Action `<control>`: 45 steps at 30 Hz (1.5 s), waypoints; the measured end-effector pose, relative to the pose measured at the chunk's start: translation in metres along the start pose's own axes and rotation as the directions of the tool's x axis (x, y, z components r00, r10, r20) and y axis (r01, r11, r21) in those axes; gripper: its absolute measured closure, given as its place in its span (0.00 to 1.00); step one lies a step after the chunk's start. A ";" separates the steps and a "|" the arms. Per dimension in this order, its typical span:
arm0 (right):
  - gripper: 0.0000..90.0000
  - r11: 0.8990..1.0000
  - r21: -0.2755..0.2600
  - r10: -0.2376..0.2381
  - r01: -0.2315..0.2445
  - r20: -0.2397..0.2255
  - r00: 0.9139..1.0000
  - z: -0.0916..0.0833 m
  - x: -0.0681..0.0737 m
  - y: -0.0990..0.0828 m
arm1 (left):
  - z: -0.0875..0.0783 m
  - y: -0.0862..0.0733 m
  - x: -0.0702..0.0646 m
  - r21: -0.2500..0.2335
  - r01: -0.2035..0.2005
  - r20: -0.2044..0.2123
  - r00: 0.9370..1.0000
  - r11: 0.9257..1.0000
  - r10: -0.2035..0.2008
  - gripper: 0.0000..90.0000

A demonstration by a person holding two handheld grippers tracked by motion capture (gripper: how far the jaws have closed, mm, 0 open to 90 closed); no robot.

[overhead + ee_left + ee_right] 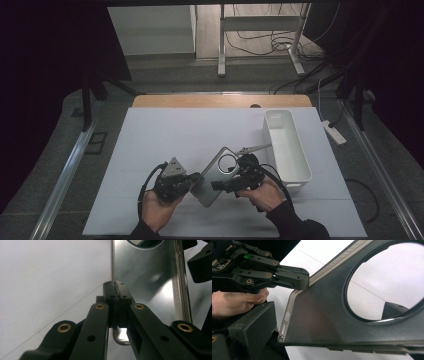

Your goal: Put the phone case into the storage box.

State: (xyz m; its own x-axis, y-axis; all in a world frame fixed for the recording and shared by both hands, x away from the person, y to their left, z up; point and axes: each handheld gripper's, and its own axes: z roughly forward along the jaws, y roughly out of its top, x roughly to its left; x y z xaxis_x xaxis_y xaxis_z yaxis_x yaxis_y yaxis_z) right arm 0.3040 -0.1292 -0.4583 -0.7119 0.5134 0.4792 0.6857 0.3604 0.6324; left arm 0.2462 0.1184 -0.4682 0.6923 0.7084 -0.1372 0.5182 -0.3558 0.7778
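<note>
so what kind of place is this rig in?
Looks like a lab or workshop data-collection bench: white mat-covered table on grey carpet, loose cables on the floor behind, and a white plastic bin beside a silver phone case.

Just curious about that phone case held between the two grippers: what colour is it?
The phone case is silvery grey with a metallic sheen, clearest in the left gripper view.

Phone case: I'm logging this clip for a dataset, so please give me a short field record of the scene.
held thing: grey phone case with round camera cutout
left gripper: shut on the case's edge
right gripper: jaws on either side of the case's other edge
nearby: white bin, right of the case
surface: white table mat
</note>
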 end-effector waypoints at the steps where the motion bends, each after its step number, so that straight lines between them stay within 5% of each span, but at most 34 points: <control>1: 0.01 1.000 0.001 0.001 -0.001 -0.003 1.000 0.000 0.000 0.000 | 0.000 0.000 0.000 -0.001 -0.001 -0.001 1.000 1.000 0.001 0.99; 9: 0.10 0.999 -0.007 0.035 -0.035 -0.024 0.999 0.002 -0.001 0.001 | -0.001 0.000 0.000 -0.011 0.002 -0.003 1.000 1.000 -0.002 0.99; 26: 0.58 0.998 -0.007 0.064 -0.065 -0.097 0.993 -0.002 -0.005 0.003 | -0.003 0.000 -0.002 -0.038 -0.009 0.007 1.000 0.999 0.009 0.99; 45: 0.80 0.996 -0.015 0.080 -0.083 -0.139 0.987 -0.002 -0.007 0.003 | -0.005 -0.001 -0.003 -0.053 -0.012 0.020 1.000 0.999 0.013 0.98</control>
State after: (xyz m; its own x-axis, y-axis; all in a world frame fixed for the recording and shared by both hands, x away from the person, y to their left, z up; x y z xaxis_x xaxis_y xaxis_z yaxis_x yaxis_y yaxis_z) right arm 0.3104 -0.1337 -0.4584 -0.6691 0.4276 0.6079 0.7398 0.3047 0.5999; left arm 0.2417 0.1195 -0.4655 0.7090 0.6913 -0.1396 0.4827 -0.3314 0.8107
